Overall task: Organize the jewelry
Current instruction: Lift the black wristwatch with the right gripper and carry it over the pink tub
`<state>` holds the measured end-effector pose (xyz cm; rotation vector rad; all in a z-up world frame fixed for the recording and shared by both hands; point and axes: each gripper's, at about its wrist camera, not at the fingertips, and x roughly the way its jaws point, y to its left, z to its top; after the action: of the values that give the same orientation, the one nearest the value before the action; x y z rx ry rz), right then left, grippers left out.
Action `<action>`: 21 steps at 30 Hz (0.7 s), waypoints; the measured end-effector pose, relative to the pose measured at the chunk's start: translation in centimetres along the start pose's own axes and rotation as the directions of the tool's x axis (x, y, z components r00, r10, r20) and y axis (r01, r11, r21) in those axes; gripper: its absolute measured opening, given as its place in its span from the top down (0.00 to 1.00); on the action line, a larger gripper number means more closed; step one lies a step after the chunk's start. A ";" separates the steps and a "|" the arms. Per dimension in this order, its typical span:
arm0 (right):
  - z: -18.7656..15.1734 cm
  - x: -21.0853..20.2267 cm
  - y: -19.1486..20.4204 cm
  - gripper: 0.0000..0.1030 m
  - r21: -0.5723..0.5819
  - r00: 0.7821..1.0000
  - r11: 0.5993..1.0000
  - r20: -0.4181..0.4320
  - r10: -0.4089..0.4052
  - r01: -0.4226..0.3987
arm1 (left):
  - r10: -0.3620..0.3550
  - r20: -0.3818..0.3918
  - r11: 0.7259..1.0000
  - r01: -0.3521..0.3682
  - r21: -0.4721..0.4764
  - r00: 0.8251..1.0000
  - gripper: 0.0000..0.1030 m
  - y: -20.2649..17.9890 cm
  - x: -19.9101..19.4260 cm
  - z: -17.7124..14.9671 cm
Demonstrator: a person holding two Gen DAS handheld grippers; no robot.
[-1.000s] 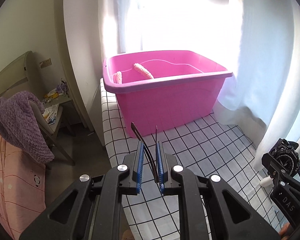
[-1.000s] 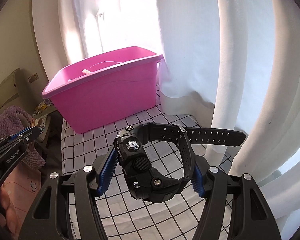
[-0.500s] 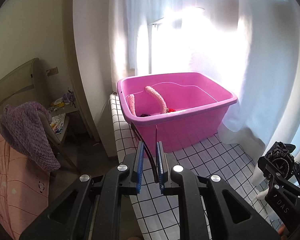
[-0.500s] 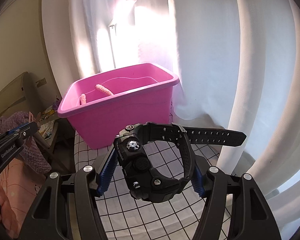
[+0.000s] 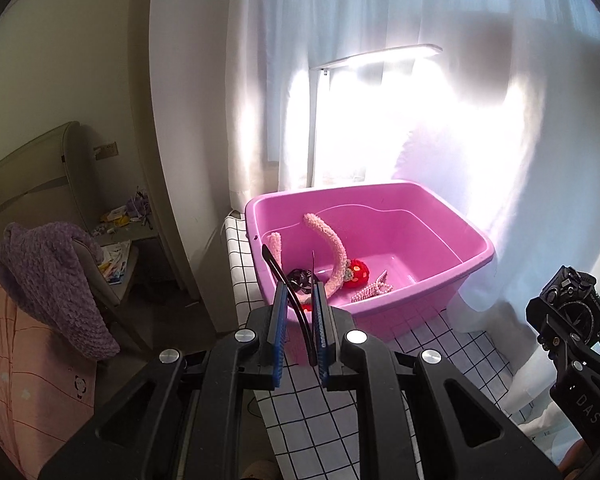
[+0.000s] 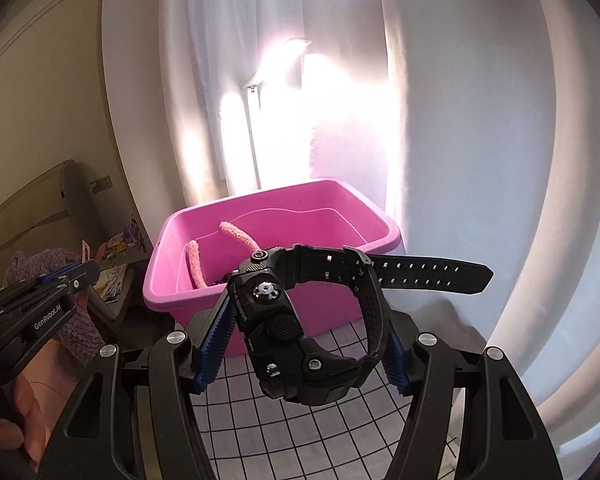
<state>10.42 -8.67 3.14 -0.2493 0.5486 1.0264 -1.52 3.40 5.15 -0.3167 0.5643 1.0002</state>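
My left gripper (image 5: 299, 312) is shut on a thin black headband (image 5: 288, 292) and holds it in the air just before the near left rim of a pink plastic tub (image 5: 474, 236). In the tub lie a fluffy pink headband (image 5: 332, 248), a red ball-like piece (image 5: 358, 271), a pearly hair clip (image 5: 374, 288) and a dark item (image 5: 298, 276). My right gripper (image 6: 300, 354) is shut on a chunky black wristwatch (image 6: 300, 320), strap end sticking out right. It is held above the checked cloth, short of the tub (image 6: 324, 196). The right gripper also shows in the left wrist view (image 5: 568, 320).
The tub stands on a white cloth with black checks (image 5: 320, 420) over a table. White curtains (image 5: 520, 120) hang close behind and right. A lit lamp (image 5: 380, 56) stands behind the tub. A chair with a purple knit (image 5: 52, 280) and a cluttered side table (image 5: 120, 224) stand left.
Both grippers have risen and tilted, so the tub's inside and its contents now show. Each still holds its item; the watch and headband have not shifted in the jaws.
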 end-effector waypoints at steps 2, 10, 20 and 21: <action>1.3 1.4 0.8 0.40 -0.005 1.000 1.000 0.010 -0.018 0.018 | -0.013 0.013 1.000 0.012 0.024 1.000 0.87 0.0 1.5 1.3; 6.4 8.8 2.8 0.40 0.033 0.998 0.998 -0.031 -0.056 0.057 | -0.080 -0.028 0.995 0.082 0.053 0.996 0.87 1.6 8.7 6.6; 10.1 15.2 4.2 0.40 0.010 0.985 0.990 -0.095 -0.142 0.144 | -0.134 -0.072 0.989 0.138 0.059 0.988 0.87 2.9 15.8 10.5; 10.3 15.8 4.3 0.40 0.013 0.984 0.989 -0.105 -0.144 0.146 | -0.135 -0.079 0.988 0.140 0.061 0.988 0.87 2.8 16.4 10.7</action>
<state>16.29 9.73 3.43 -0.3210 0.6257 0.8695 6.12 21.65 4.33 -0.3308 0.6340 0.8375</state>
